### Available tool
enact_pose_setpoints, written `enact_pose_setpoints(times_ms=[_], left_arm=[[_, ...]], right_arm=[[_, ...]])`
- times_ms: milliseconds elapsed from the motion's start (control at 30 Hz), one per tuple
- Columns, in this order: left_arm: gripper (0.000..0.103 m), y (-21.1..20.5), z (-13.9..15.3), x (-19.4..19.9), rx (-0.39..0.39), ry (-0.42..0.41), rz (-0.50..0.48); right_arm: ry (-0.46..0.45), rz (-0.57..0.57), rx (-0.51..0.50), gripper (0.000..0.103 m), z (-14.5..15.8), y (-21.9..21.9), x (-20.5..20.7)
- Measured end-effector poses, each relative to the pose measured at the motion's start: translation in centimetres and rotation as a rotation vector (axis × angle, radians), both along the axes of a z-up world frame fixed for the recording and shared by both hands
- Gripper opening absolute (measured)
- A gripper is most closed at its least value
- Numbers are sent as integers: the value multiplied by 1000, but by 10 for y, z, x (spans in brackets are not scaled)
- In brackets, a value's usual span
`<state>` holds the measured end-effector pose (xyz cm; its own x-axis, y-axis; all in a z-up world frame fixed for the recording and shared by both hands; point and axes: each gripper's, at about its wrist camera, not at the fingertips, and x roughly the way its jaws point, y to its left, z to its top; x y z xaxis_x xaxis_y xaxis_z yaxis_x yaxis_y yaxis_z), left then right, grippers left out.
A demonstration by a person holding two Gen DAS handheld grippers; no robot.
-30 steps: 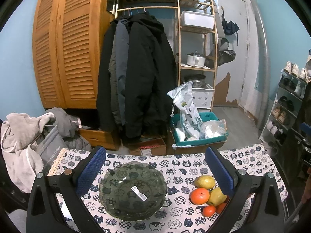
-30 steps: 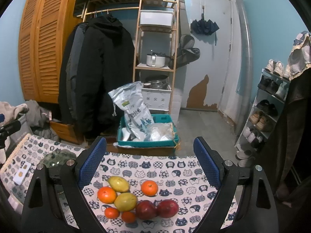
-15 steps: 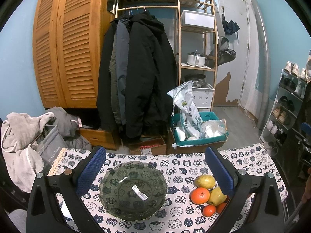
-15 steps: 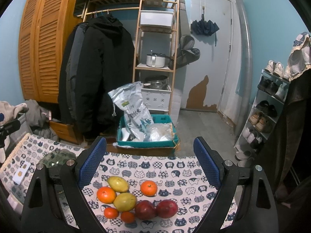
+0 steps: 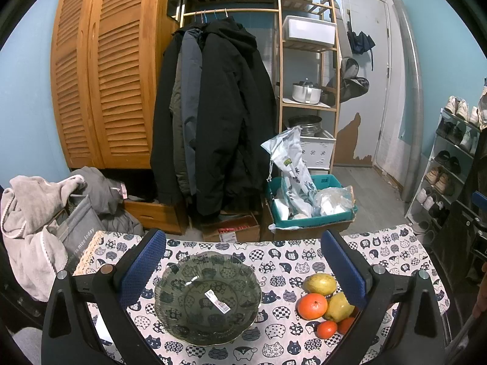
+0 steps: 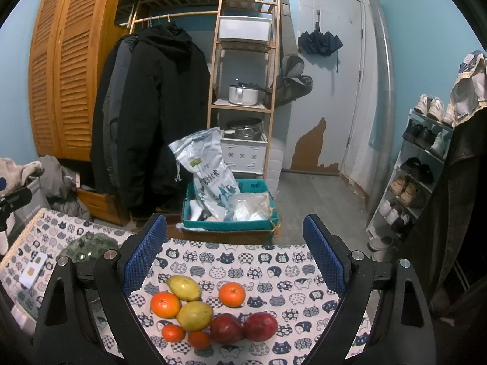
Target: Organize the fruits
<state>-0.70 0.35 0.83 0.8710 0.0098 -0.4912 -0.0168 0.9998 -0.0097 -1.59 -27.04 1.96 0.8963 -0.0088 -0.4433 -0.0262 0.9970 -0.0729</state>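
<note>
Nothing has gone into the bowl yet, so the sorting looks to be at its very start. Toward the left end of the table (image 5: 395,243), which is covered by a cat-print cloth, a small white card (image 6: 32,270) lies near the edge. Just right of it sits the dark glass bowl (image 5: 208,298), empty apart from a sticker on its inside. The left gripper (image 5: 242,270) hangs above it with its blue pads spread wide on either side of the rim, holding nothing. Further right, toward the right end of the table, all the fruit lies in one loose cluster on the cloth: a large orange (image 6: 165,304), a small mandarin (image 6: 173,332) in front of it, two yellow-green pears (image 6: 184,287), the nearer one touching the orange, another small mandarin (image 6: 198,339), two red apples (image 6: 226,328) touching side by side, and one more orange (image 6: 232,294) a little apart behind them. The right gripper (image 6: 234,269) is poised over this group, its jaws fully apart and empty, with most of the fruit lying between its fingers. Every piece remains to be moved, and judging by the layout, the bowl is the likely destination; the first pick has not begun.
</note>
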Motion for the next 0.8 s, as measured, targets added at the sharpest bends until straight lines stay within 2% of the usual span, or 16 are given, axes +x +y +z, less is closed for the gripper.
enact_pose_setpoints(times_ms=[467,800], left_arm=[[103,0,0,1,1,2,1],[103,-12,-15,1,11,32,-2]], right_arm=[[1,1,-1,89,-1,0,0],[46,-5,-21,89,-11,-15,4]])
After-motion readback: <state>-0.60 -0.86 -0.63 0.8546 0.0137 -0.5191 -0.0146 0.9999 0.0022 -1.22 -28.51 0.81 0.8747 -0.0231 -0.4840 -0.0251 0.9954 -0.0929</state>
